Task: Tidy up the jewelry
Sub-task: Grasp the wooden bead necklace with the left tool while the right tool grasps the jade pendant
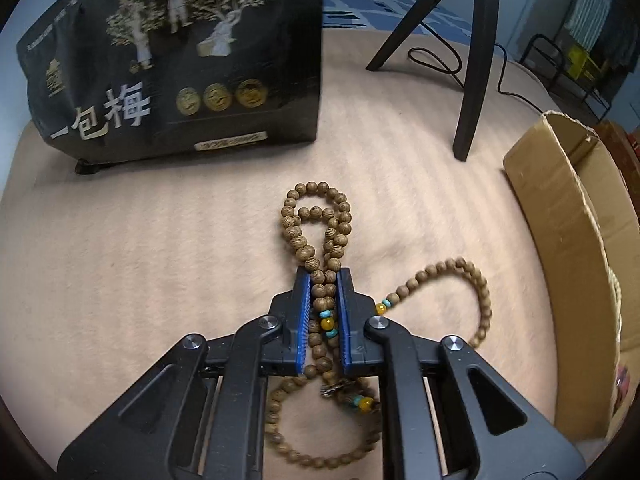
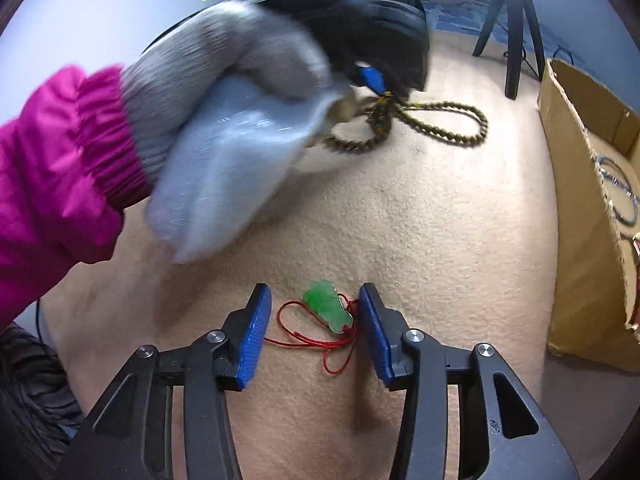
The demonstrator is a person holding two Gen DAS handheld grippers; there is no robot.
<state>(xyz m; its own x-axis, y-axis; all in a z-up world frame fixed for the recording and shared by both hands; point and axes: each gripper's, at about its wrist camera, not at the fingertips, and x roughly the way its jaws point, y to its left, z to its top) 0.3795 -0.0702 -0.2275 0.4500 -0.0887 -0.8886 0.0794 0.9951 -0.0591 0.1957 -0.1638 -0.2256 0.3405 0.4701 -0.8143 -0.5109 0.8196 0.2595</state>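
Left wrist: beige carpet (image 1: 120,280), tripod (image 1: 476,60), cardboard box (image 1: 568,216).

The left wrist camera is sitting just behind the left hand-held gripper (image 1: 324,280), looking steeply down and forward along its fingers, close over a beige fleecy surface (image 1: 140,248). The right wrist camera is riding behind the right hand-held gripper (image 2: 316,300), tilting down at the same surface (image 2: 440,220) from equally near, facing ahead and a little leftward. Both views are sharing the wooden bead strand (image 1: 320,224) (image 2: 440,120), the cardboard box (image 1: 568,240) (image 2: 576,184) along the right edge and the black tripod legs (image 1: 472,80) (image 2: 516,32) beyond.
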